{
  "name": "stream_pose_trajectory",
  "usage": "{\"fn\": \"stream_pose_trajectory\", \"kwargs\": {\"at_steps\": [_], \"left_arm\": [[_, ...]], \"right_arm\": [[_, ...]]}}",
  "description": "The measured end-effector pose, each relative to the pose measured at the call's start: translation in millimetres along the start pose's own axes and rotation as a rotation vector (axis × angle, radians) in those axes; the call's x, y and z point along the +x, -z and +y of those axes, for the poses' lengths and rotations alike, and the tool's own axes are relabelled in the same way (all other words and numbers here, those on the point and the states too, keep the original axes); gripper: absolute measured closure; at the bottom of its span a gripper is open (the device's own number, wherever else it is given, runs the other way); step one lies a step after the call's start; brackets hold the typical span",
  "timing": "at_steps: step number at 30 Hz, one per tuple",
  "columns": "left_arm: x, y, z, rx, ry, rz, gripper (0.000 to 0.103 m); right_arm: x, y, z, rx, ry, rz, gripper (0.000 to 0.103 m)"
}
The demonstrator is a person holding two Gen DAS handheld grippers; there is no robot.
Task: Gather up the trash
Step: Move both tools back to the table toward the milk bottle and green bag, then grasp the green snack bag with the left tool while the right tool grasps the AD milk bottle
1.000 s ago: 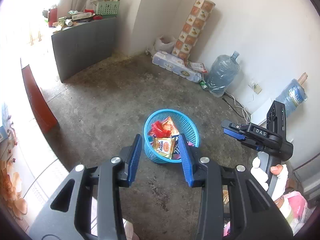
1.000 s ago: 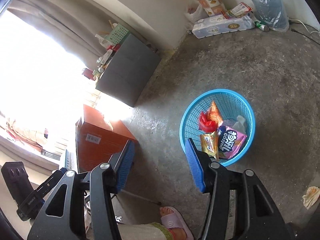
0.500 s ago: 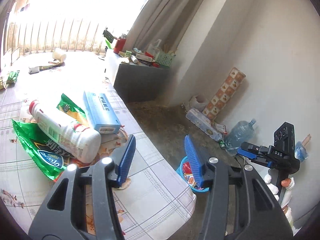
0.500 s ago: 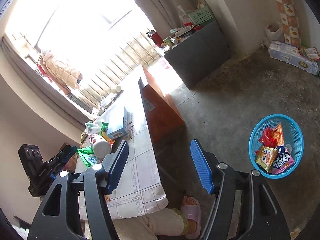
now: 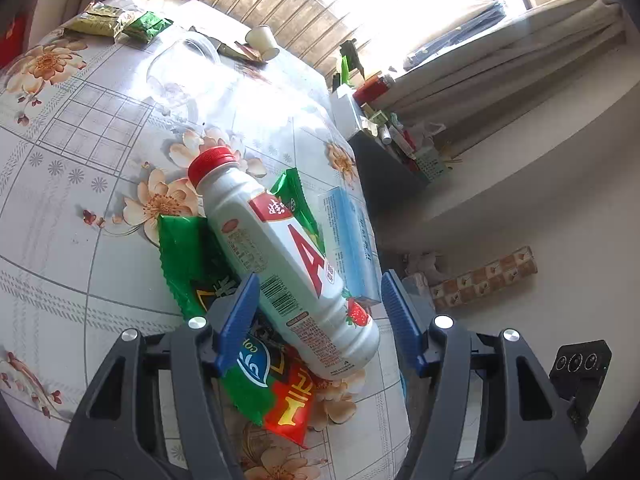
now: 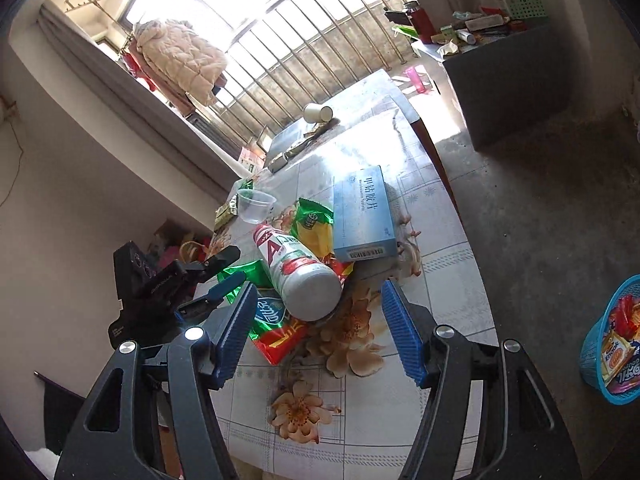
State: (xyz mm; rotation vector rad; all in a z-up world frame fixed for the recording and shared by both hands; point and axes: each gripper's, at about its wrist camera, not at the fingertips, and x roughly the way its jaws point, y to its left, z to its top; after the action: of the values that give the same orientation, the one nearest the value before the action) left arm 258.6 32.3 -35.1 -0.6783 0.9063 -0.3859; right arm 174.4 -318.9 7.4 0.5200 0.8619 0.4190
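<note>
A white drink bottle (image 5: 280,256) with a red cap lies on green and red snack wrappers (image 5: 192,264) on the flowered tablecloth (image 5: 80,168). A light blue box (image 5: 352,240) lies beside it. My left gripper (image 5: 316,320) is open, its jaws on either side of the bottle's base. My right gripper (image 6: 316,328) is open above the table, short of the bottle (image 6: 296,272), the wrappers (image 6: 280,332) and the box (image 6: 362,212). The left gripper (image 6: 224,280) shows at the left. The blue trash basket (image 6: 612,348) with wrappers stands on the floor.
A clear plastic cup (image 5: 180,68), a paper cup (image 5: 260,38) and green packets (image 5: 120,24) lie farther along the table. A grey cabinet (image 6: 504,80) with clutter stands by the wall. The table edge (image 6: 460,216) drops to a concrete floor.
Both grippers swung from the basket on the floor up to the table. The left one now straddles the bottle; the right one faces the same pile.
</note>
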Motion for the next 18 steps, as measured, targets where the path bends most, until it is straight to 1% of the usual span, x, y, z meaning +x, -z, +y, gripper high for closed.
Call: {"fn": "stream_pose_trajectory", "kwargs": {"at_steps": [2, 4, 7, 11, 13, 14, 16, 18], "left_arm": [[4, 5, 11, -0.011, -0.017, 0.019, 0.042], [7, 10, 23, -0.021, -0.017, 0.035, 0.041], [8, 14, 36, -0.034, -0.013, 0.05, 0.041], [10, 10, 49, -0.086, 0.014, 0.072, 0.04], [12, 7, 48, -0.091, 0.011, 0.076, 0.038], [13, 6, 48, -0.093, 0.009, 0.079, 0.037], [14, 4, 48, -0.095, 0.007, 0.087, 0.037], [17, -1, 48, -0.097, 0.006, 0.094, 0.037]], "right_arm": [[17, -12, 6, -0.007, 0.032, 0.02, 0.04], [33, -22, 10, -0.01, 0.042, 0.048, 0.04], [57, -33, 15, -0.035, 0.086, 0.078, 0.04], [92, -50, 15, -0.087, 0.187, 0.094, 0.04], [110, -62, 7, -0.085, 0.223, 0.101, 0.04], [121, -67, 0, -0.078, 0.233, 0.115, 0.037], [139, -74, -12, -0.05, 0.249, 0.138, 0.037], [158, -79, -24, -0.003, 0.21, 0.181, 0.037]]}}
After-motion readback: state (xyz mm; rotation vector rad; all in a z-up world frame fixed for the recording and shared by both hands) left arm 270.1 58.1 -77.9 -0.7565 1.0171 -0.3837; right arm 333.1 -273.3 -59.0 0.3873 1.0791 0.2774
